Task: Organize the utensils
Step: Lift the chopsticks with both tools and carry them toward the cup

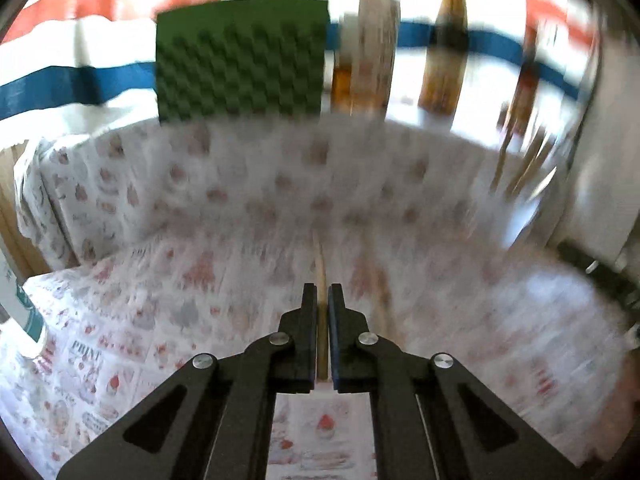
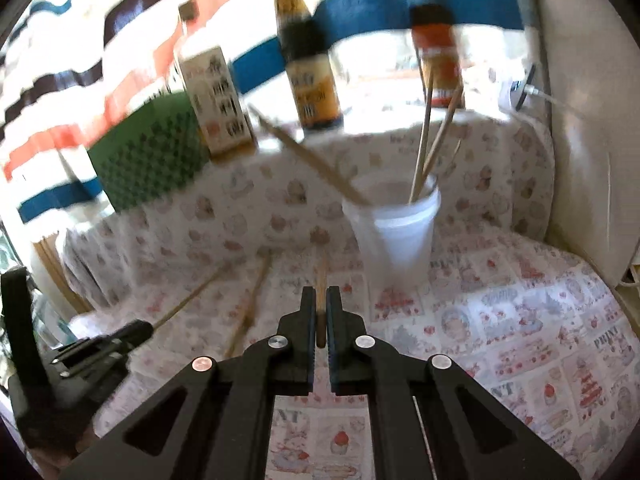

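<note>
My left gripper [image 1: 322,294] is shut on a wooden chopstick [image 1: 320,264] that points forward over the patterned tablecloth [image 1: 168,240]. A second chopstick [image 1: 380,300] lies on the cloth just to its right. My right gripper [image 2: 321,296] is shut on another wooden chopstick [image 2: 320,280], held just left of and short of a translucent white cup [image 2: 394,232]. The cup holds several chopsticks [image 2: 424,140]; one [image 2: 308,156] leans out to the left. A loose chopstick [image 2: 250,308] lies on the cloth. The left gripper [image 2: 136,330], at the far left, holds a chopstick [image 2: 192,294].
A green foam block [image 1: 240,60], a carton [image 2: 216,100] and sauce bottles [image 2: 308,64] stand along the back of the table. A white wall or appliance [image 2: 592,120] bounds the right side. The left table edge drops off near a wooden frame [image 2: 52,256].
</note>
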The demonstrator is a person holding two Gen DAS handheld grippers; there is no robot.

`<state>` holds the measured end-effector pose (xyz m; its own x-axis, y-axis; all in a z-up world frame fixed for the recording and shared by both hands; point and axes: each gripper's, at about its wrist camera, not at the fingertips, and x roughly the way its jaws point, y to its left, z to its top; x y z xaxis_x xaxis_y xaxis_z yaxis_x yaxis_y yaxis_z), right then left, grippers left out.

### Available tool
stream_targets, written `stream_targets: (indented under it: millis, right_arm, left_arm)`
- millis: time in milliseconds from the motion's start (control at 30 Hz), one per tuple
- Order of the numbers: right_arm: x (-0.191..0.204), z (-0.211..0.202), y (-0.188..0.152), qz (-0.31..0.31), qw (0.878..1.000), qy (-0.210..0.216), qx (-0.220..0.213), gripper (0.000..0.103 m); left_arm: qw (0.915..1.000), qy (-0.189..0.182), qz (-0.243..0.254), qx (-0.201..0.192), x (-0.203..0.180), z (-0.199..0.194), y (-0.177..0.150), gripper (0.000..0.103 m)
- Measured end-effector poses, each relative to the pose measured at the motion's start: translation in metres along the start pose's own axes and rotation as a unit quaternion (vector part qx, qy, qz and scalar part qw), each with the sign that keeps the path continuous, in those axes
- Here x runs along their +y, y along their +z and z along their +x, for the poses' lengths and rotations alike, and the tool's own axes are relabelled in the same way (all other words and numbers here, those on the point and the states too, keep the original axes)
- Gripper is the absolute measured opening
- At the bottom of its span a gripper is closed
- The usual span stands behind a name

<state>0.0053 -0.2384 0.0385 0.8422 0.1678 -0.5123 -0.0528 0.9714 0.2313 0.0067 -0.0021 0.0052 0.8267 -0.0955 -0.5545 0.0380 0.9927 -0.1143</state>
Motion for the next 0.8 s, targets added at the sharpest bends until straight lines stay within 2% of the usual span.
stream_targets:
  millis: [33,133,233,300,400,533,600,700,800]
  right_arm:
    - [-0.001,-0.006,0.002,0.0,1.0,0.003,-0.014,0.006]
    - [-0.002,-0.026,0.007,-0.001,0.998,0.028,-0.058,0.006]
    - [0.001,-0.043,0.009,-0.01,0.994,0.042,-0.099,0.006]
    - [0.002,-0.049,0.01,-0.01,0.992,0.062,-0.105,0.006]
    - [-0.001,-0.051,0.011,0.008,0.991,0.091,-0.098,0.006]
    - [-0.001,-0.061,0.012,0.003,0.989,0.083,-0.124,0.005]
    - [0.0,-0.068,0.013,-0.004,0.987,0.084,-0.139,0.006]
    - [-0.003,-0.074,0.014,0.004,0.985,0.091,-0.145,0.006]
    - [-0.006,-0.078,0.015,0.013,0.985,0.102,-0.14,0.006]
  left_arm:
    - [0.9998,-0.011,-0.005,-0.018,0.002,-0.01,0.002,0.004]
    - [0.9971,-0.013,0.0,-0.075,0.004,-0.033,0.007,0.004]
    - [0.994,-0.035,-0.008,-0.103,0.004,-0.044,0.011,0.004]
    - [0.9922,-0.05,-0.014,-0.114,0.007,-0.049,0.013,0.004]
    - [0.9902,-0.042,-0.009,-0.133,0.006,-0.056,0.015,0.004]
    - [0.9842,-0.052,-0.004,-0.169,0.004,-0.07,0.018,0.004]
    - [0.9831,-0.053,-0.006,-0.175,0.003,-0.074,0.02,0.004]
    - [0.9846,-0.062,-0.004,-0.164,0.003,-0.075,0.018,0.004]
    - [0.9857,-0.048,0.003,-0.162,0.0,-0.074,0.017,0.004]
